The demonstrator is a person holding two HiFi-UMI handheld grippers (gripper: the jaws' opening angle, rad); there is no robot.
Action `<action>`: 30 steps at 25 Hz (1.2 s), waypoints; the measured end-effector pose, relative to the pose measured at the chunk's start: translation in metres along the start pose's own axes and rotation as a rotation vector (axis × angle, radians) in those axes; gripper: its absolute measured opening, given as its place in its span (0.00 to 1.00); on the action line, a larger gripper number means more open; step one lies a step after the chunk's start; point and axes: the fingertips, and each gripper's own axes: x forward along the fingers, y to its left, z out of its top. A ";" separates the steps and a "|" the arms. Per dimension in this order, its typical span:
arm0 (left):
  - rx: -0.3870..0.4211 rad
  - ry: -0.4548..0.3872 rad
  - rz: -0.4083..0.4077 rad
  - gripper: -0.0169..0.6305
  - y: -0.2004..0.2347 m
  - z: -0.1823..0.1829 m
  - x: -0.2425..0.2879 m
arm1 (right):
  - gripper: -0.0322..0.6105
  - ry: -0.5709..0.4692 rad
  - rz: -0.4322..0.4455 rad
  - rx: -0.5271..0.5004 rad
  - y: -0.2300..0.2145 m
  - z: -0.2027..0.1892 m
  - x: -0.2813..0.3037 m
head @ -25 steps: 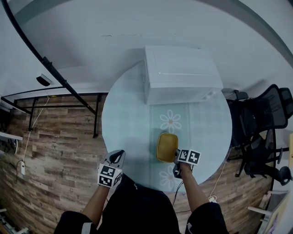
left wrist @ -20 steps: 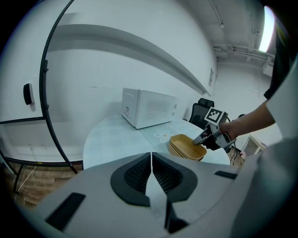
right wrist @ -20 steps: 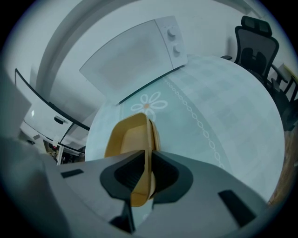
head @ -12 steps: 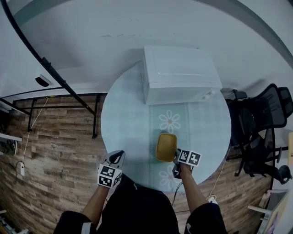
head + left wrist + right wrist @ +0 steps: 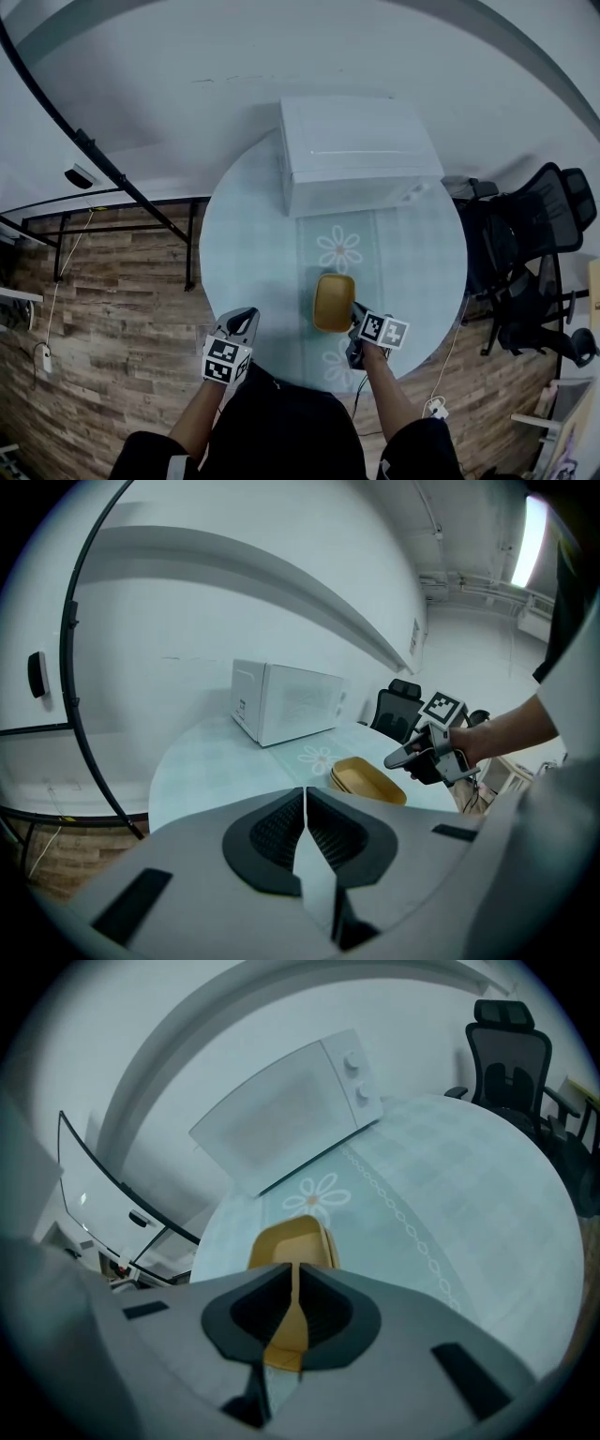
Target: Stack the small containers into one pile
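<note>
While both arms are reaching in from its near edge, the round pale-green tabletop (image 5: pixel 253 253) is filling the middle of the room. It is looking smooth and faintly checked, with a lighter runner printed with white daisies (image 5: pixel 339 248) running down its centre. Brown wood-plank flooring (image 5: pixel 112 281) is showing on both sides. A thin black metal tube frame (image 5: pixel 122 178) is slanting along the white wall at the left, and black mesh office chairs (image 5: pixel 534 262) are crowding the right. At the table's far edge a boxy white microwave (image 5: pixel 356 150) is sitting, flat-topped and matte.

On the runner, near the person, the mustard-yellow round-cornered plastic containers (image 5: pixel 335 302) are sitting nested in one low pile, shallow and slightly glossy. The right gripper (image 5: pixel 296 1274) is coming in at the pile's near right corner, its ribbed dark pads drawn narrow and pinching a yellow rim between them. The left gripper (image 5: pixel 306 794) is hovering at the table's near left edge, well apart from the pile, its jaws pressed together on nothing.
</note>
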 end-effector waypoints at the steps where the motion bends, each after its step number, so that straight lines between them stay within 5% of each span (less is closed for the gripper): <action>1: 0.005 -0.005 -0.004 0.06 -0.002 0.003 0.002 | 0.11 -0.007 0.007 -0.005 0.002 -0.001 -0.001; 9: 0.050 -0.041 -0.060 0.06 -0.025 0.028 0.019 | 0.09 -0.156 -0.022 -0.189 0.016 0.006 -0.027; 22: 0.118 -0.095 -0.145 0.06 -0.071 0.067 0.038 | 0.09 -0.370 -0.069 -0.298 0.038 0.018 -0.091; 30: 0.151 -0.119 -0.197 0.06 -0.096 0.082 0.046 | 0.09 -0.513 -0.051 -0.454 0.080 0.037 -0.129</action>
